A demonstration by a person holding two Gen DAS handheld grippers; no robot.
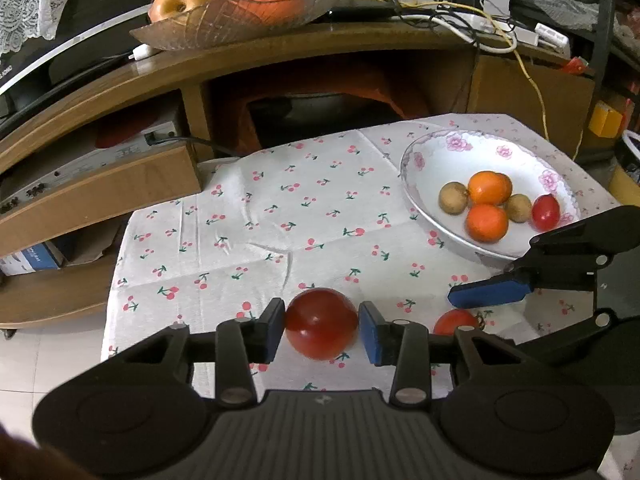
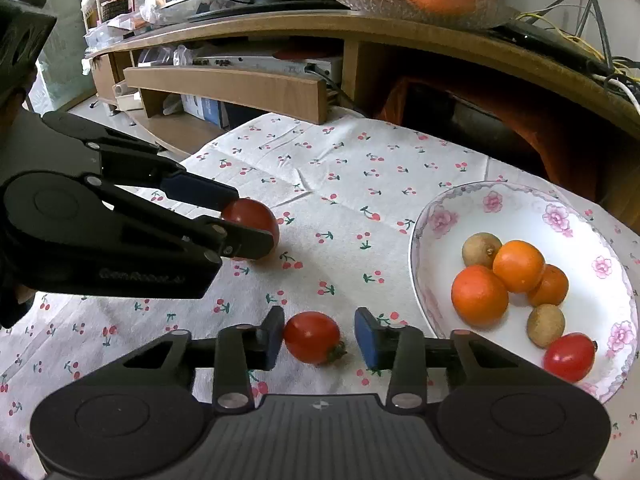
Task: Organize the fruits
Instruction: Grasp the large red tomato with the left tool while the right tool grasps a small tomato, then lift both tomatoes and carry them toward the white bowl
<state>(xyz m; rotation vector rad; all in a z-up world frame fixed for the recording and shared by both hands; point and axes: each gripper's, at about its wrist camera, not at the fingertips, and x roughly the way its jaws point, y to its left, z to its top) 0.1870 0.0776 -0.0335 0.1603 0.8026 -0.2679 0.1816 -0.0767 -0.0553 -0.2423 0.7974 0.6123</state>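
While both claws reach down over the surface, draped in a white cloth [image 2: 340,184] printed with cherries, two loose tomatoes lying on that cloth, each between a pair of blue pads.

Left claw [image 1: 322,328]: parted only a little, straddling the larger tomato [image 1: 321,322]. One pad touching the fruit's left side, the other just beside its right side with a sliver of gap, so no firm hold to be seen. Tomato resting on the cloth, near the front edge. From the right wrist view, same claw coming in from the left at a slant, fingers above and below that fruit.

Right claw [image 2: 319,338]: also narrowly parted, around the smaller tomato [image 2: 312,336]. Left pad against the fruit; right pad clearly apart from it, beyond the small green stem pointing that way. Nothing gripped; fruit lying on the cloth, just beside the flowered plate [image 2: 416,240].

On the plate, to the right of both claws: three oranges [image 2: 479,295] clustered together, two small brown fruits [image 2: 481,249], and one cherry tomato [image 2: 569,356] near the front rim.

Behind the surface, a wooden TV unit [image 1: 280,52], bearing a glass dish [image 1: 240,20] with oranges and an apple.
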